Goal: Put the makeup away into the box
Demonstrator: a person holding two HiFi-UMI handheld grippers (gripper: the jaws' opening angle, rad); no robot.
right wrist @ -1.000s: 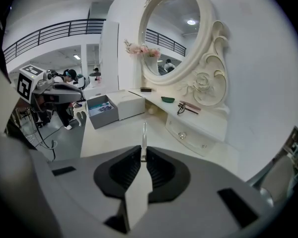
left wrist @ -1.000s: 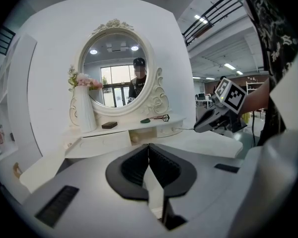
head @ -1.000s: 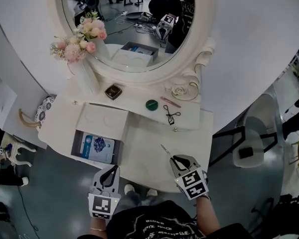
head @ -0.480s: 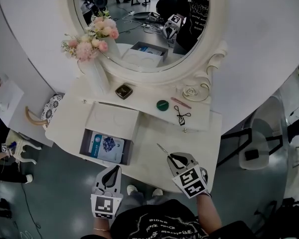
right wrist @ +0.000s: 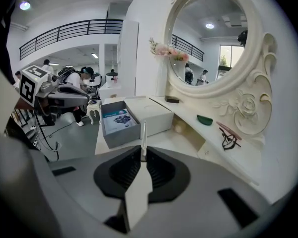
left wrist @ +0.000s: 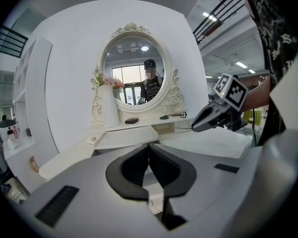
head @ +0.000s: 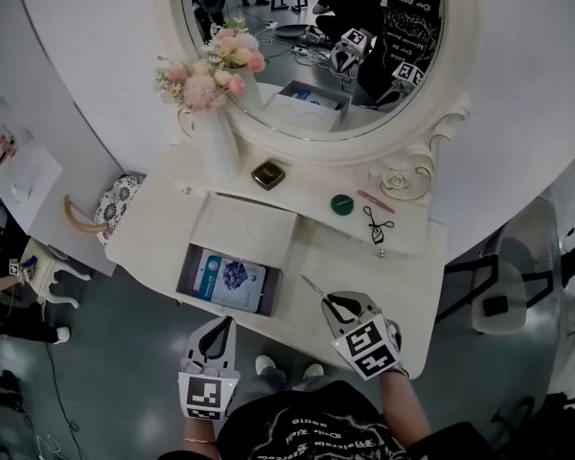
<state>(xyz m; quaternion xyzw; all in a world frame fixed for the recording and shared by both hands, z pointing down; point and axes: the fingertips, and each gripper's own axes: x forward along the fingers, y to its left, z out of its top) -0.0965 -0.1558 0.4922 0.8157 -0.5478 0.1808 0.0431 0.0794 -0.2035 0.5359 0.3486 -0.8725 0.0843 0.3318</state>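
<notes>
The right gripper (head: 332, 304) is clamped on a thin pale makeup stick (head: 313, 286) above the white counter (head: 364, 276), near the open grey box (head: 190, 268). The left gripper (head: 227, 324) has its jaws together, holding nothing.

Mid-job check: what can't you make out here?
Thin stick in the right gripper: too slim in the head view to name; right gripper view shows only its tip, jaws cover the rest.
Box floor: a printed card covers it, head and right gripper views.
Dark case on the shelf: too small to identify, head view.
</notes>
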